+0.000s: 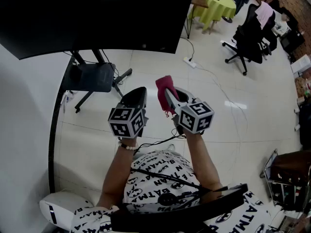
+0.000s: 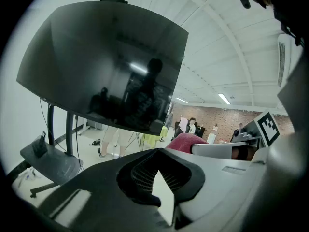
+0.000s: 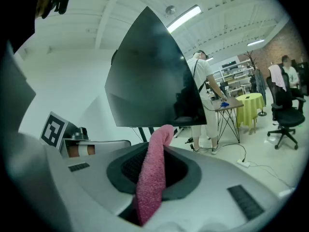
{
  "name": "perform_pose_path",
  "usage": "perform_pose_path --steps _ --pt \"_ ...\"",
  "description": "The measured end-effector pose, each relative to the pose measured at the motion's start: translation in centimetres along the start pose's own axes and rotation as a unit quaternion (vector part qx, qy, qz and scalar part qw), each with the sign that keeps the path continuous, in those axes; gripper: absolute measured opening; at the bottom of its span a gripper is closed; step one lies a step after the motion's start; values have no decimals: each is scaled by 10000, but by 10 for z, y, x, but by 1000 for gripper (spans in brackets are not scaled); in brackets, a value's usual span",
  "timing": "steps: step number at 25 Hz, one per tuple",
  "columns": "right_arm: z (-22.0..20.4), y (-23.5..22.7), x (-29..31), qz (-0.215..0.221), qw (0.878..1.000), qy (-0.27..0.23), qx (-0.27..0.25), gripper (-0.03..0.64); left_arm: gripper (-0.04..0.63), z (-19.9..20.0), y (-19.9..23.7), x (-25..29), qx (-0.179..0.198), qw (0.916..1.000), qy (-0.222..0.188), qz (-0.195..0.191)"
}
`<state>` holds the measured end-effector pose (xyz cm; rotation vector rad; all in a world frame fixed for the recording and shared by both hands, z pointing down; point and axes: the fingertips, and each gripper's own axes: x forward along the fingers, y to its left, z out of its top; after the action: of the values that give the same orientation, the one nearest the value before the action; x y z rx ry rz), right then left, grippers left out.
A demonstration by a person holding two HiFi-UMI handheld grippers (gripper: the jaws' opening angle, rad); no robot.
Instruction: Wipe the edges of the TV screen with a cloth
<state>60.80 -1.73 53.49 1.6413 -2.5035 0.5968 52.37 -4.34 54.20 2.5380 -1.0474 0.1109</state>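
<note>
The large black TV screen (image 1: 92,16) on its wheeled stand fills the top of the head view; it also shows as the TV screen (image 2: 106,66) in the left gripper view and the TV screen (image 3: 149,86) in the right gripper view. My right gripper (image 1: 167,95) is shut on a pink cloth (image 1: 164,92), which hangs as a strip, the pink cloth (image 3: 152,178), between its jaws. My left gripper (image 1: 138,97) is shut and holds nothing; its jaws meet (image 2: 159,182). Both grippers hang side by side below the screen's bottom edge, apart from it.
The stand's dark shelf (image 1: 92,76) and legs sit under the screen. A power strip (image 1: 189,62) and cable lie on the tiled floor. Black office chairs (image 1: 248,35) and a yellow-green table (image 1: 218,4) stand at the back right. People stand in the background.
</note>
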Motion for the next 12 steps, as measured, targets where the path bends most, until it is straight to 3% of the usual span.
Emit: perform_pose_path --steps 7,12 --pt "-3 -30 8 -369 9993 34 -22 64 -12 -6 6 8 131 9998 157 48" --pt "24 -79 24 -822 9962 -71 -294 64 -12 12 9 25 217 9998 35 27"
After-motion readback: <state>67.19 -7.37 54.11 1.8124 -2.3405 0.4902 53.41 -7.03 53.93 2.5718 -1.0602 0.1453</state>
